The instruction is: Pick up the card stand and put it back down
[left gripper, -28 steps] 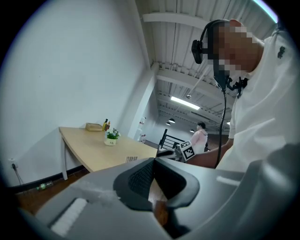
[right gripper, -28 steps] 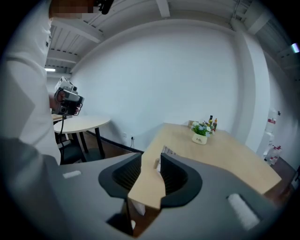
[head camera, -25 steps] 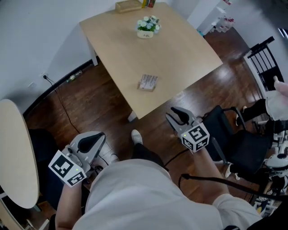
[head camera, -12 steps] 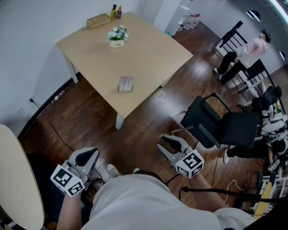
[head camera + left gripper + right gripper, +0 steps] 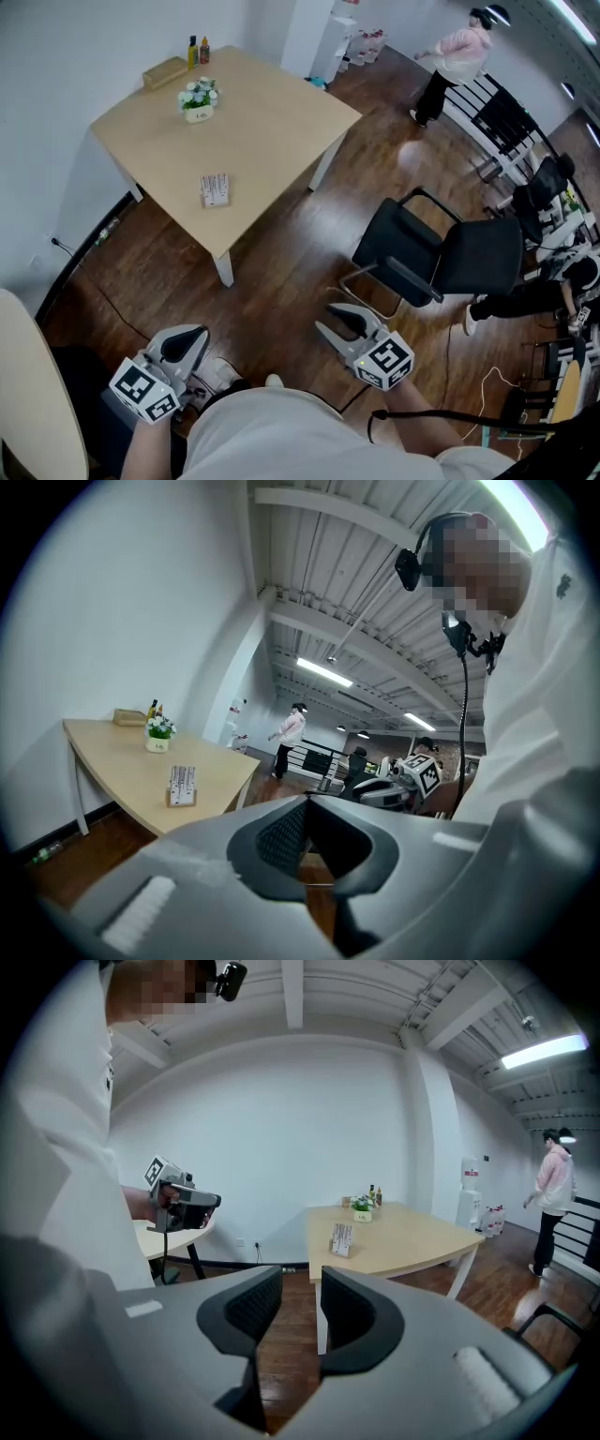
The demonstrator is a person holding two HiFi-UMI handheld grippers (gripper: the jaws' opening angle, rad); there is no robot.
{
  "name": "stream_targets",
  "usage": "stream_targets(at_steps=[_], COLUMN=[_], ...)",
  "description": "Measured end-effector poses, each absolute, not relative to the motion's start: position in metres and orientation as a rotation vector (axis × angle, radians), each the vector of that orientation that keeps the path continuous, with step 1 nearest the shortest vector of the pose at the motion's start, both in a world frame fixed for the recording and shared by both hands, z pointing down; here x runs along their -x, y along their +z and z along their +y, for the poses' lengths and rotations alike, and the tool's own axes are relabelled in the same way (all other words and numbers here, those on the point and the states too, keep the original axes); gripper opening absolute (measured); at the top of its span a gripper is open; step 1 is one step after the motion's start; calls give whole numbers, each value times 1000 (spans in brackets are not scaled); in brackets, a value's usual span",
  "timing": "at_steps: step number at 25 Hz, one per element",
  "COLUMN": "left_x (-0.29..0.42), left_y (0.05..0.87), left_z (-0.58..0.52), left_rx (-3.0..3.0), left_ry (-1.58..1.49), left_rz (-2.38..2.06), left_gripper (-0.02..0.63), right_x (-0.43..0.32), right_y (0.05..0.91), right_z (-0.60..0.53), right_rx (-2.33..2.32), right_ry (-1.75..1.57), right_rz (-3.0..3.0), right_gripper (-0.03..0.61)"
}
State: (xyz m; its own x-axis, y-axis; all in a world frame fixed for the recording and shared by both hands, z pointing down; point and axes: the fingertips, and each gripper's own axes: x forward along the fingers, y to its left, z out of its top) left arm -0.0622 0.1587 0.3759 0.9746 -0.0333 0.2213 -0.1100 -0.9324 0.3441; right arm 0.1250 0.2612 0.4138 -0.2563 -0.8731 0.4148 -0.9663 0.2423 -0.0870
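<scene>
Two tools hang low over the wooden floor point(image 5: 281, 272), well short of the tabletop point(image 5: 272, 122) — the left hand-held gripper point(image 5: 185, 339) has its jaws tip to tip with nothing between them, while the right hand-held gripper point(image 5: 339, 323) shows a narrow gap, also empty. The card stand point(image 5: 215, 189) sits near the tabletop's front edge (a small flower pot point(image 5: 198, 99) stands farther back) — well apart from both.

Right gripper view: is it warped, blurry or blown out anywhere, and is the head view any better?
Right gripper view: fisheye with black corners, the ceiling light blown out, the right gripper soft up close, the table sharper. Head view: milder warp, evenly lit, with one glare patch on the floor.
</scene>
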Motion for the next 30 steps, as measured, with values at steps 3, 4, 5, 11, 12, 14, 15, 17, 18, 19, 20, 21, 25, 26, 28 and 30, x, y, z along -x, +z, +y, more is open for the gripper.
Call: stream_targets(at_steps=[3, 4, 5, 11, 12, 14, 15, 17, 18, 19, 20, 21, 25, 26, 28, 30], left_x=[50, 49, 49, 51, 51, 53, 54, 55, 56, 56, 56, 55, 55, 55, 55, 54], left_y=[369, 367, 367, 371, 371, 371, 372, 374, 374, 374, 374, 373, 376, 376, 375, 374], left_z=[184, 191, 197, 229, 236, 249, 256, 268, 272, 275, 278, 281, 289, 290, 292, 295], left_rx=[-2766, -2768, -2770, -2785, -2785, -2776, -2772, -2769, -2768, -2768, -2767, -2767, -2768, -2770, -2775, -2777], left_ry=[304, 308, 314, 324, 319, 311, 311, 324, 327, 324, 318, 315, 321, 323, 324, 322], left_rz=[-99, -101, -105, -149, -157, -170, -173, -177, -183, -190, -197, -201, -202, -202, -200, -199], left_gripper=[0, 0, 0, 0, 0, 0, 0, 0, 0, 0, 0, 0, 0, 0, 0, 0], right_x=[-130, -130, -129, -120, -119, -116, -114, -111, -111, -111, -112, -113, -113, -113, -112, -111], right_y=[415, 414, 413, 416, 417, 416, 415, 412, 411, 410, 410, 409, 410, 411, 410, 409], right_z=[281, 286, 290, 316, 321, 330, 334, 342, 346, 349, 352, 355, 361, 362, 364, 368], right_rx=[-1706, -1701, -1695, -1657, -1651, -1631, -1618, -1597, -1591, -1587, -1583, -1580, -1579, -1579, -1578, -1573], right_ry=[475, 472, 468, 429, 428, 419, 411, 398, 393, 389, 387, 384, 385, 385, 382, 380], right_rz=[-2258, -2269, -2281, -2335, -2341, -2351, -2355, -2362, -2365, -2367, -2369, -2369, -2374, -2376, -2380, -2384], right_gripper=[135, 135, 133, 129, 129, 129, 129, 129, 129, 129, 127, 127, 126, 126, 126, 126])
